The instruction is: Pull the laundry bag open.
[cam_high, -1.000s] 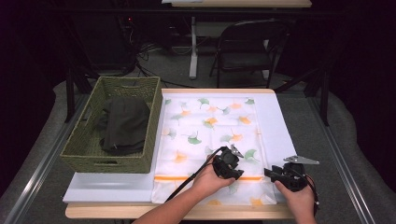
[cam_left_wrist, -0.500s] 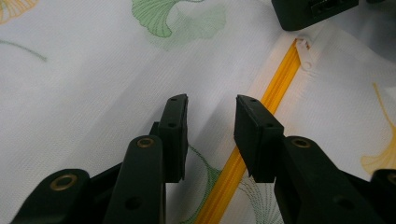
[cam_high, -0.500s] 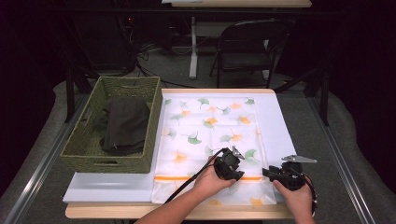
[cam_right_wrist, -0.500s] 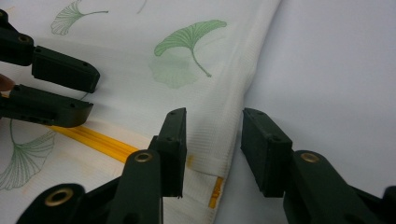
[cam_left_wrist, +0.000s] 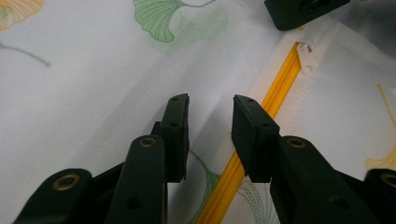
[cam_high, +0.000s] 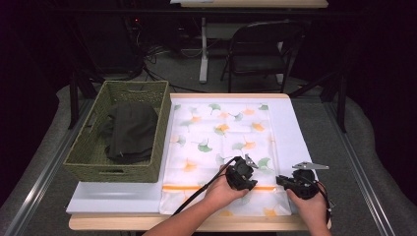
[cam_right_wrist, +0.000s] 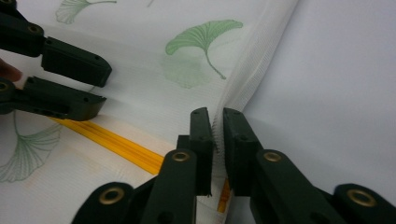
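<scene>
Two grippers work at the near edge of the table (cam_high: 113,196), both over a white mesh laundry bag (cam_high: 221,142) printed with green and orange ginkgo leaves, which lies flat across the middle of the worktop and reaches from the far edge almost to the near one. What has just changed is on the right: the right gripper (cam_right_wrist: 218,135) has been closing its jaws within the last moment, and the right gripper view now shows them pressed together on the bag's right-hand edge, a ridge of mesh pulled up between the pads just beside the end of the orange zipper (cam_right_wrist: 116,144). Neither hand has shifted since the earlier pictures, so this reads as a grip taken in place rather than a reach. The left gripper (cam_left_wrist: 210,135) has eased inward a little too, yet its jaws stand apart over the fabric next to the zipper line, with nothing clamped; the white zipper pull (cam_left_wrist: 306,58) lies further along, close to the other gripper's tip. My reading is that the bag's corner is now anchored, which should let the left gripper go for the pull or the mesh beside it and draw the zipper. A woven basket (cam_high: 88,147) holding dark clothing (cam_high: 130,130) sits at the left edge, untouched.
</scene>
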Motion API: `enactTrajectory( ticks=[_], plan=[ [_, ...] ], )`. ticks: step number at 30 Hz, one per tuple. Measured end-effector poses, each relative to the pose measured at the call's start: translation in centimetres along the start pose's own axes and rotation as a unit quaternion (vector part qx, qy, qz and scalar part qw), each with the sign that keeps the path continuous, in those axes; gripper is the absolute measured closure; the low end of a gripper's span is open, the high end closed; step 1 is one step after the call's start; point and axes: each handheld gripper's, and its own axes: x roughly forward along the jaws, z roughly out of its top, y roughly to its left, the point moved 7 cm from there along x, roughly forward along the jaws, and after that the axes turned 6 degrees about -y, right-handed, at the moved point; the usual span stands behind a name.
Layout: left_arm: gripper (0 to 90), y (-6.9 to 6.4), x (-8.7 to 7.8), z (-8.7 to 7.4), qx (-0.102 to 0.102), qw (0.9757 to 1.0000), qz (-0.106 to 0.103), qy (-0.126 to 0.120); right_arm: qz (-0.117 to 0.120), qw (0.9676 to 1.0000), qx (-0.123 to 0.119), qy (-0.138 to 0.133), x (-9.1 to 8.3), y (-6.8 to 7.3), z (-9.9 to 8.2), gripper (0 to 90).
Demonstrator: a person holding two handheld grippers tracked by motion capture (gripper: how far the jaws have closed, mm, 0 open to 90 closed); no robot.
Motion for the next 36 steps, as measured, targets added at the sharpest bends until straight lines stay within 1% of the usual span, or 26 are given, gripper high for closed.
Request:
enactTrajectory(
  ticks=[3,5,7,9,12,14,16,21,24,25,26,27,28,29,30,31,32,33,36],
  plan=[
    [66.6,0.0,0.0,0.0,0.0,1.0,0.0,0.0,0.01,0.9999,0.0,-0.007,-0.2,0.2,0.4,87.7],
    [66.6,0.0,0.0,0.0,0.0,1.0,0.001,-0.001,0.022,0.9997,0.003,-0.012,-0.5,0.6,0.7,88.2],
    [66.6,0.0,0.0,0.0,0.001,1.0,0.001,-0.001,0.03,0.9993,-0.004,-0.021,-0.8,1.0,1.1,88.6],
    [66.6,0.0,0.0,0.0,0.001,1.0,0.001,-0.001,0.04,0.9988,-0.002,-0.028,-1.0,1.3,1.4,88.9],
    [66.6,0.0,0.0,-0.1,0.002,1.0,0.0,-0.003,0.056,0.9976,0.003,-0.041,-1.2,1.8,1.9,89.2],
    [66.6,0.0,0.0,-0.1,0.002,1.0,-0.001,-0.004,0.067,0.9968,0.004,-0.043,-1.5,2.1,2.2,89.4],
    [66.7,0.0,0.0,-0.1,0.004,1.0,0.0,-0.006,0.077,0.9955,0.007,-0.054,-1.7,2.3,2.6,89.5],
    [66.7,0.0,-0.1,-0.2,0.001,1.0,-0.002,-0.008,0.096,0.9928,0.01,-0.071,-2.0,2.9,3.4,89.7],
    [67.5,0.0,-0.2,-0.1,0.001,1.0,0.0,-0.008,0.101,0.992,0.011,-0.076,-2.1,3.1,3.7,89.8],
    [67.8,-0.1,-0.4,0.0,-0.005,0.9999,-0.002,-0.014,0.099,0.9918,0.009,-0.08,-2.0,3.1,3.8,89.8],
    [68.1,-0.1,-0.6,0.1,-0.003,0.9999,-0.003,-0.014,0.099,0.9918,0.008,-0.08,-2.1,3.2,3.8,89.8],
    [68.6,-0.3,-0.9,0.3,-0.004,0.9998,-0.006,-0.02,0.099,0.9917,0.007,-0.082,-2.1,3.2,3.9,89.9],
    [68.8,-0.4,-1.2,0.5,-0.003,0.9996,-0.003,-0.027,0.1,0.9915,0.008,-0.083,-2.2,3.2,3.9,89.8],
    [69.2,-0.7,-1.6,0.7,-0.004,0.9993,-0.01,-0.035,0.099,0.9915,0.006,-0.084,-2.2,3.2,3.9,89.8],
    [69.4,-0.8,-1.8,0.9,-0.001,0.9992,-0.013,-0.038,0.099,0.9914,0.007,-0.085,-2.2,3.3,3.9,89.9],
    [69.6,-1.1,-2.1,1.1,-0.002,0.9988,-0.018,-0.045,0.099,0.9912,0.006,-0.088,-2.3,3.2,4.0,89.9],
    [69.8,-1.6,-2.4,1.3,-0.001,0.9981,-0.032,-0.053,0.099,0.991,0.006,-0.09,-2.3,3.3,4.0,89.9],
    [69.8,-1.9,-2.6,1.5,0.001,0.9975,-0.04,-0.057,0.1,0.9907,0.005,-0.091,-2.4,3.3,4.1,89.9],
    [69.6,-1.9,-2.6,1.5,0.001,0.9975,-0.04,-0.057,0.099,0.9908,0.005,-0.092,-2.5,3.3,4.1,89.9]
  ],
)
